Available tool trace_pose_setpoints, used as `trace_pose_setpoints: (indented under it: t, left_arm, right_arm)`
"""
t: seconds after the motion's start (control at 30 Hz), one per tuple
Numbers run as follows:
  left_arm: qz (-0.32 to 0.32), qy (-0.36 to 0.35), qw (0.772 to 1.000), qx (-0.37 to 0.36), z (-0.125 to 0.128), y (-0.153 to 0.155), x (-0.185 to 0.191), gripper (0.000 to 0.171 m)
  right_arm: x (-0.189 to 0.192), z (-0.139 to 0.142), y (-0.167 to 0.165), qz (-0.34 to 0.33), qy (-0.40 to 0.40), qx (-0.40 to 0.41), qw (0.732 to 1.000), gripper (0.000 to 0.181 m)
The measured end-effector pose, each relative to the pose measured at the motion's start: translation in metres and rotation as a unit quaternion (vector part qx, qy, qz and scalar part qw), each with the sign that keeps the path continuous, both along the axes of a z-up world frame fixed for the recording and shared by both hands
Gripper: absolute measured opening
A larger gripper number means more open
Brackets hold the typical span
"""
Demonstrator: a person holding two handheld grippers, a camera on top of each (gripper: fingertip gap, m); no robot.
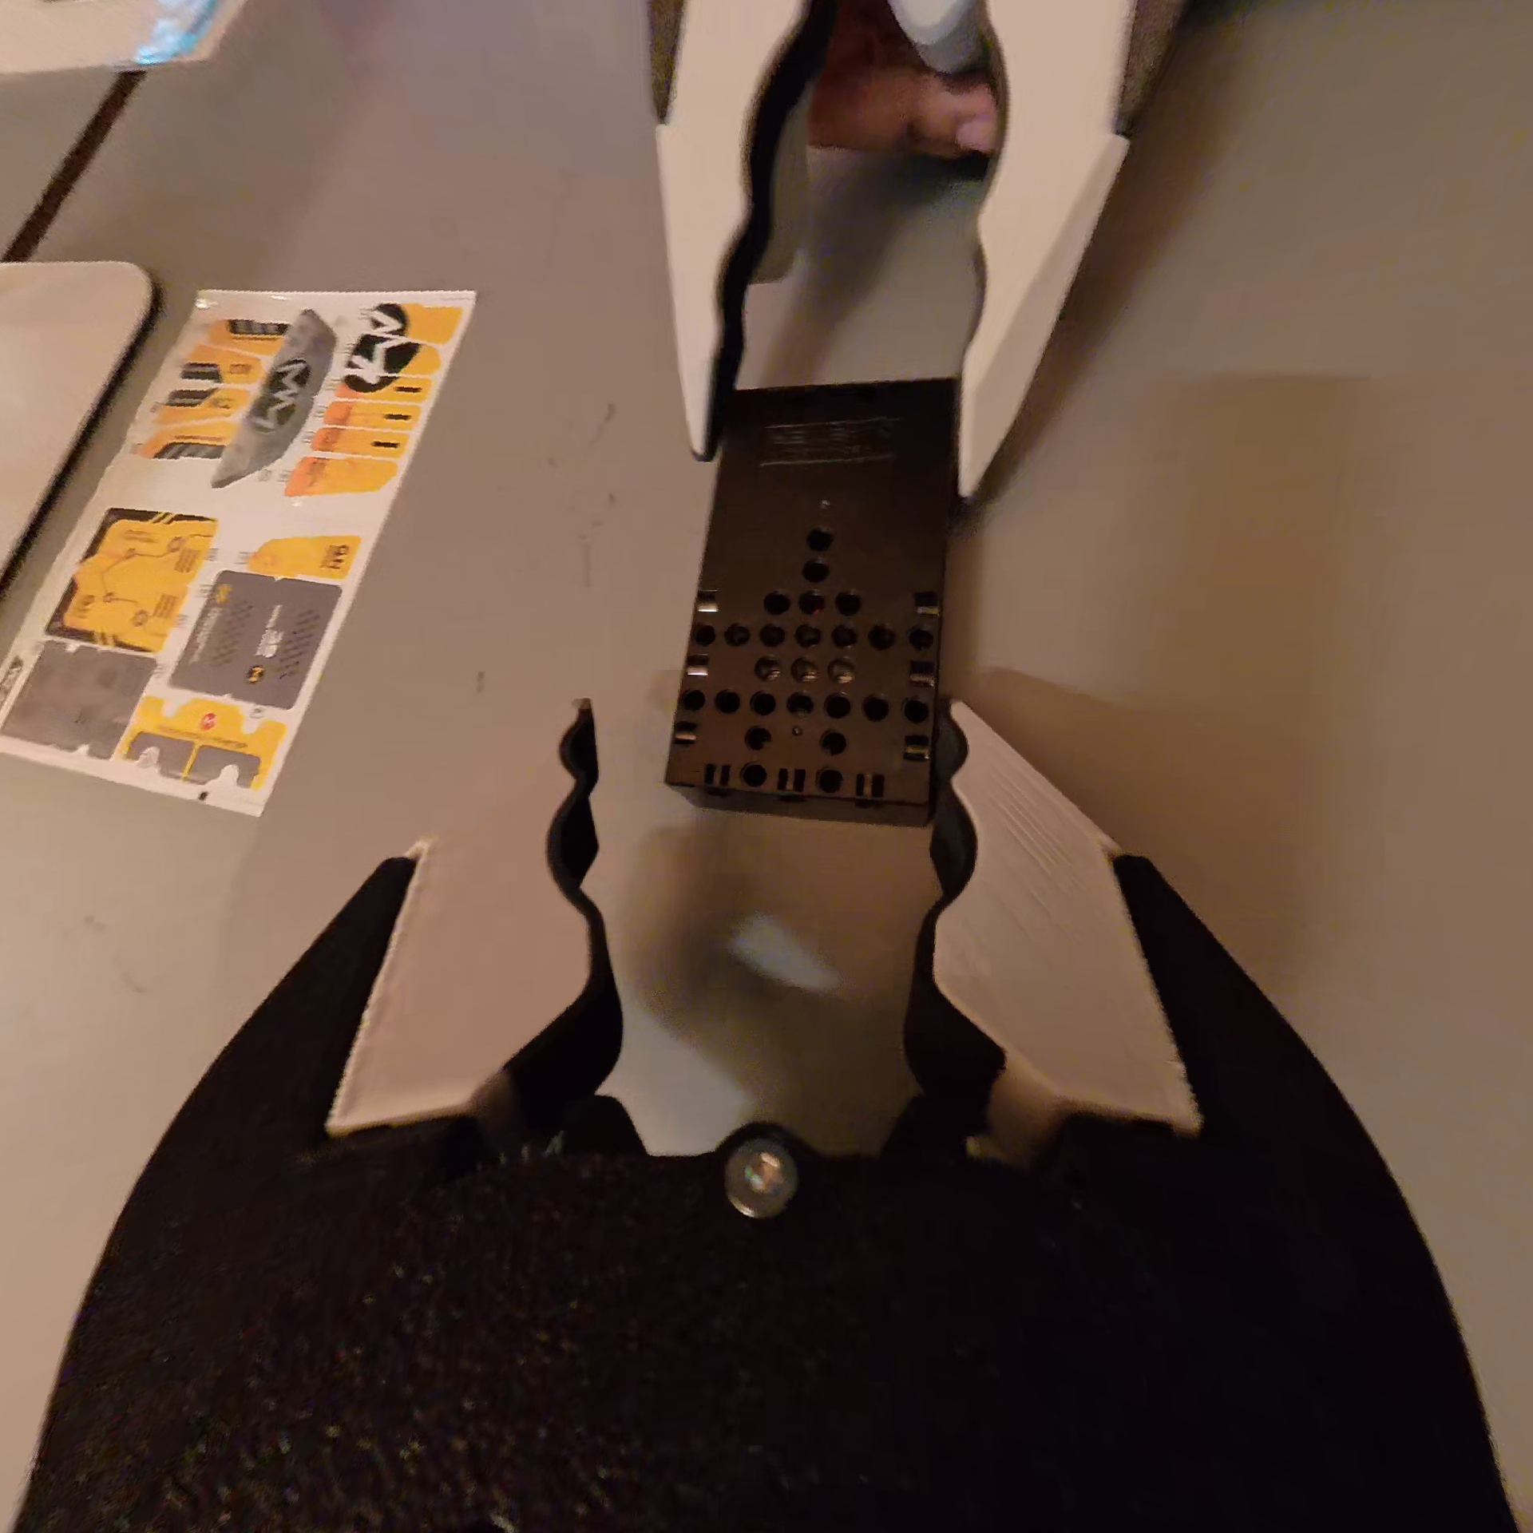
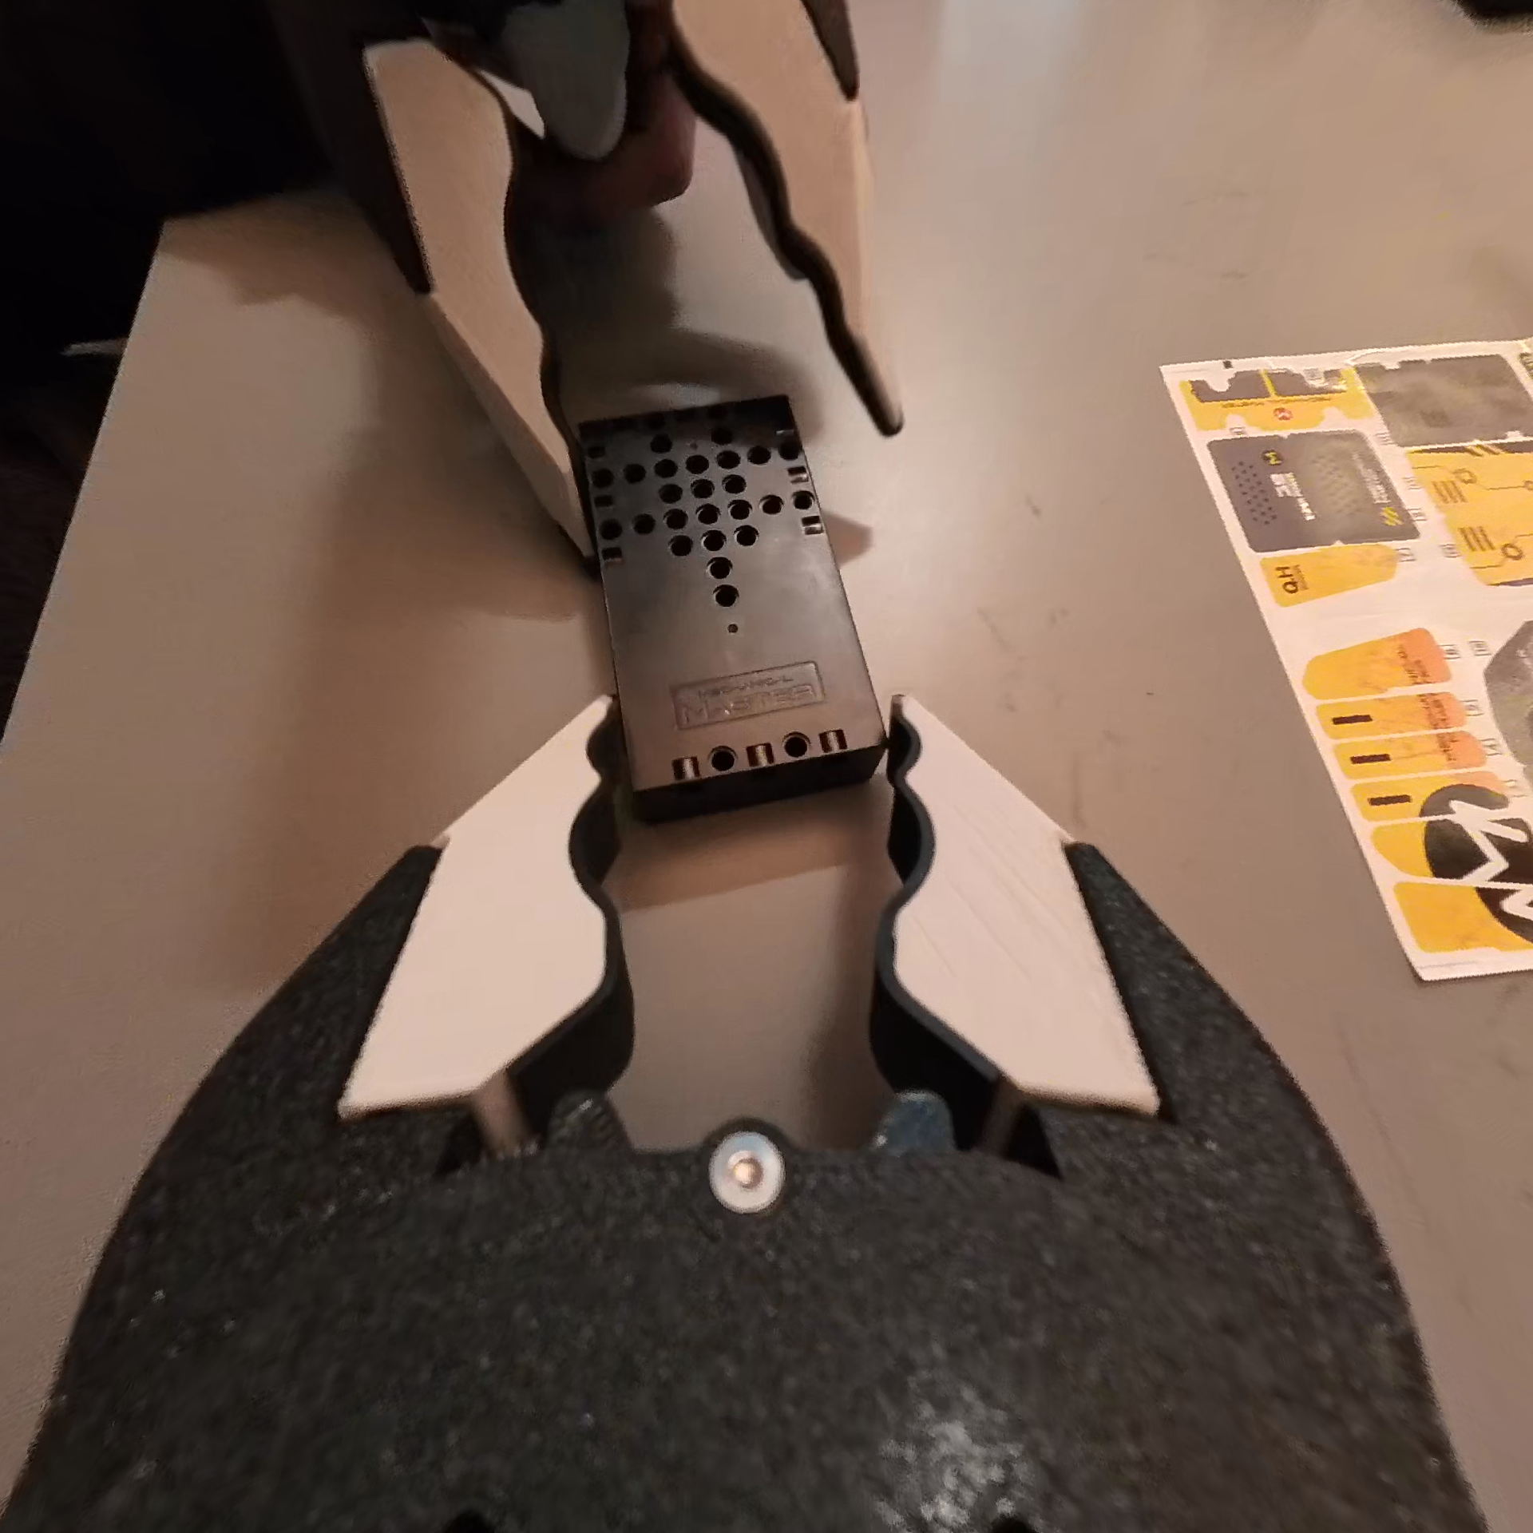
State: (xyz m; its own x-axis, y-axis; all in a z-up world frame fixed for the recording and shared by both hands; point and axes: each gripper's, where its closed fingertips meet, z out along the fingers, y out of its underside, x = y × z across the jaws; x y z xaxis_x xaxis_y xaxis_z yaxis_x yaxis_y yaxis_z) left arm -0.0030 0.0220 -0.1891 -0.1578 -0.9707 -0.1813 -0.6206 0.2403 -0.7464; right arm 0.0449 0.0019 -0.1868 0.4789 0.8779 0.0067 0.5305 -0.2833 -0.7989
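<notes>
A black rectangular block (image 1: 821, 514) with many round holes in its top lies flat on the grey table (image 1: 498, 539). My left gripper (image 1: 770, 709) is open and straddles the holed end. Its right fingertip touches the block's side; the left one stands apart. My right gripper (image 2: 751, 705) is open and straddles the other, plain end of the block (image 2: 747, 630), with both tips close beside it. Each gripper shows in the other's view, the right one (image 1: 838, 469) and the left one (image 2: 738, 489), facing each other along the block.
A sticker sheet (image 1: 232, 539) with yellow, orange and grey shapes lies flat beside the block and also shows in the right wrist view (image 2: 1410, 664). A pale rounded flat object (image 1: 50, 390) lies beyond it. The table's edge (image 2: 124, 348) runs along the other side. A hand (image 1: 904, 108) holds the right gripper. The gap from one gripper's tips to the other's is roughly 7 cm.
</notes>
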Motion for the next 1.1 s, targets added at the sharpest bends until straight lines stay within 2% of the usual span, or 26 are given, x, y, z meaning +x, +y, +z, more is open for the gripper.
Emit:
trace_pose_setpoints:
  t: [0.13,0.23,0.47,0.67,0.73,0.83,1.0,1.03,1.07,1.1]
  left_arm:
    - [0.017,-0.041,0.998,-0.035,0.015,0.007,0.0,0.084]
    - [0.032,-0.082,0.994,-0.058,0.028,0.014,-0.001,0.085]
    - [0.073,-0.137,0.985,-0.071,0.047,0.03,-0.001,0.085]
    - [0.136,-0.193,0.97,-0.058,0.067,0.056,-0.006,0.082]
    - [0.151,-0.222,0.961,-0.066,0.078,0.062,-0.008,0.082]
    - [0.16,-0.253,0.95,-0.088,0.089,0.066,-0.012,0.082]
    - [0.162,-0.269,0.942,-0.117,0.094,0.067,-0.013,0.082]
    - [0.162,-0.271,0.941,-0.118,0.095,0.067,-0.013,0.082]
    - [0.163,-0.273,0.941,-0.117,0.096,0.067,-0.013,0.082]
    - [0.162,-0.274,0.941,-0.115,0.096,0.067,-0.013,0.082]
  right_arm:
    - [0.006,0.0,0.002,0.0,-0.009,0.009,1.0,0.064]
    - [0.021,0.0,0.011,-0.024,-0.025,0.021,0.999,0.063]
    - [0.049,0.004,0.018,-0.061,-0.008,0.011,0.998,0.063]
    - [0.046,0.0,0.014,-0.056,0.008,-0.011,0.998,0.064]
    - [0.041,0.006,0.013,-0.058,0.033,-0.018,0.998,0.071]
    - [0.037,0.018,0.014,-0.059,0.067,-0.011,0.996,0.078]
    - [0.036,0.022,0.018,-0.064,0.068,0.009,0.996,0.078]
    - [0.035,0.023,0.018,-0.062,0.065,0.018,0.996,0.071]
    - [0.033,0.025,0.018,-0.057,0.066,0.029,0.996,0.055]
    - [0.032,0.029,0.018,-0.055,0.068,0.044,0.995,0.026]
